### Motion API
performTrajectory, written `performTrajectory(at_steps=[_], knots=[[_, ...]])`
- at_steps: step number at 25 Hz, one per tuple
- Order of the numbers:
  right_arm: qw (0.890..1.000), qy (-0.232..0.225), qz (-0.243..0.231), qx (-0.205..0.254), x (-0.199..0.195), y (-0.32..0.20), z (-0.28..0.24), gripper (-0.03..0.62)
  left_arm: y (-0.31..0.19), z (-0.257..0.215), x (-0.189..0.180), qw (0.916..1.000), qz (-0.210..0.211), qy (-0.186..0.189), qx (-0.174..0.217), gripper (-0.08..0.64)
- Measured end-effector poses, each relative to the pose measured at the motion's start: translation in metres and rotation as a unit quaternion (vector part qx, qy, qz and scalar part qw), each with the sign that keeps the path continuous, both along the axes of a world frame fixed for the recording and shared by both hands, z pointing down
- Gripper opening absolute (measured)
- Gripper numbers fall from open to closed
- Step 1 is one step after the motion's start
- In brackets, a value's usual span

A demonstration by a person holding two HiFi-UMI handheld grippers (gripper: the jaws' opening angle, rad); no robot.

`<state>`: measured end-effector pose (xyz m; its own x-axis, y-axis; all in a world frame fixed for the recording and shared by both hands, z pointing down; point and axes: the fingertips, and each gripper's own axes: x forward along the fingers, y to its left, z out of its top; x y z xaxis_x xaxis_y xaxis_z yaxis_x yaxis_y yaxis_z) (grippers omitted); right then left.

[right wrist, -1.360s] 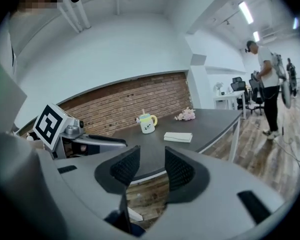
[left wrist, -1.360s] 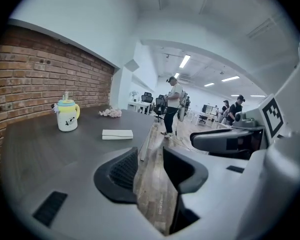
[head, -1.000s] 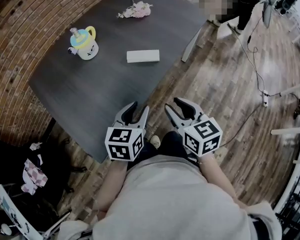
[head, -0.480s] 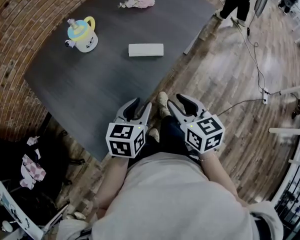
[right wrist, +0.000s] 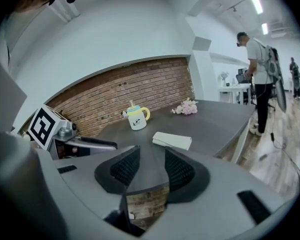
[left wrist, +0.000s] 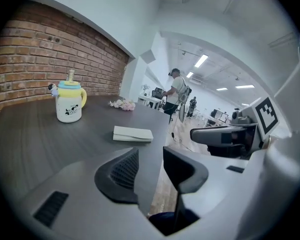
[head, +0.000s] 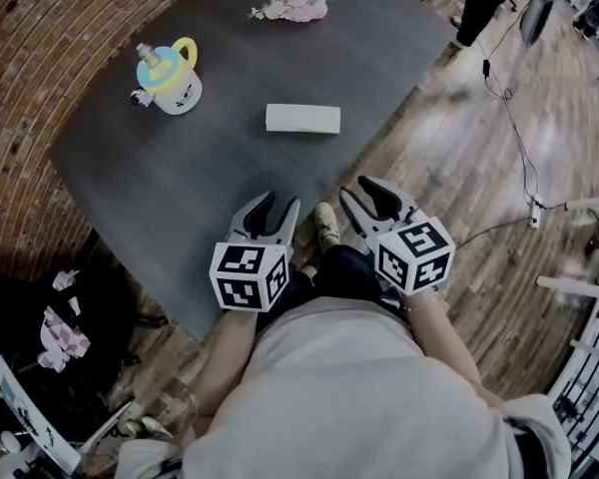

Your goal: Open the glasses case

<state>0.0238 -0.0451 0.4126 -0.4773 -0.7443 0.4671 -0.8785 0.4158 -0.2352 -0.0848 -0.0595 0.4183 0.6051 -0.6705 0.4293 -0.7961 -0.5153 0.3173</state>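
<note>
The glasses case (head: 302, 119) is a flat white oblong, closed, lying near the right edge of the dark table (head: 160, 188). It also shows ahead of the jaws in the left gripper view (left wrist: 133, 133) and in the right gripper view (right wrist: 172, 140). My left gripper (head: 278, 205) hovers over the table's near edge, open and empty, well short of the case. My right gripper (head: 364, 193) is beside it over the wooden floor, just off the table's corner, also open with nothing between its jaws. Both point toward the case.
A white mug with a yellow handle and blue lid (head: 168, 76) stands at the table's left. A small bunch of pink flowers (head: 295, 5) lies at the far end. A brick wall (head: 40, 88) borders the left. Cables (head: 509, 118) run across the floor; a person (right wrist: 260, 59) stands far off.
Both grippers have moved forward toward the table and a little lower. The case now sits nearer to them in the head view. Their jaws have not changed.
</note>
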Motion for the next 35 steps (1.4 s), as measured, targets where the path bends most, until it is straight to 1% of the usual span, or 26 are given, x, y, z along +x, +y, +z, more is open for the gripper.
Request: performTrajectory(at_steps=[3,10,13,17,20,24,27,31,33,35], knots=[[1.0,0.01,-0.014,0.006,0.006,-0.029,-0.004,0.155,-0.026,-0.002,0.001,0.9999,-0.011,-0.001,0.001,0.156],[0.998,0.029,-0.047,0.001,0.015,-0.09,-0.002,0.167,-0.081,0.004,-0.003,0.9992,-0.024,-0.032,-0.005,0.156],[0.998,0.02,-0.062,-0.005,0.017,-0.108,0.001,0.181,-0.098,0.017,-0.002,0.999,-0.021,-0.035,-0.019,0.156],[0.996,0.027,-0.087,-0.017,0.02,-0.129,0.011,0.189,-0.119,0.032,-0.008,0.9974,-0.039,-0.051,-0.033,0.156],[0.994,0.025,-0.105,-0.028,0.018,-0.142,0.019,0.193,-0.128,0.039,-0.008,0.9968,-0.031,-0.063,-0.038,0.156],[0.99,0.031,-0.131,-0.033,0.016,-0.156,0.026,0.198,-0.137,0.047,-0.011,0.9945,-0.016,-0.097,-0.036,0.156],[0.988,0.038,-0.147,-0.038,0.015,-0.165,0.033,0.201,-0.147,0.052,-0.013,0.993,-0.009,-0.114,-0.03,0.156],[0.982,0.061,-0.176,-0.042,0.013,-0.169,0.045,0.215,-0.161,0.059,-0.017,0.992,-0.013,-0.122,-0.029,0.156],[0.977,0.077,-0.193,-0.042,0.012,-0.17,0.052,0.225,-0.165,0.065,-0.014,0.9907,-0.003,-0.132,-0.033,0.161],[0.971,0.096,-0.213,-0.039,0.01,-0.17,0.058,0.235,-0.165,0.073,-0.01,0.9883,0.016,-0.146,-0.041,0.172]])
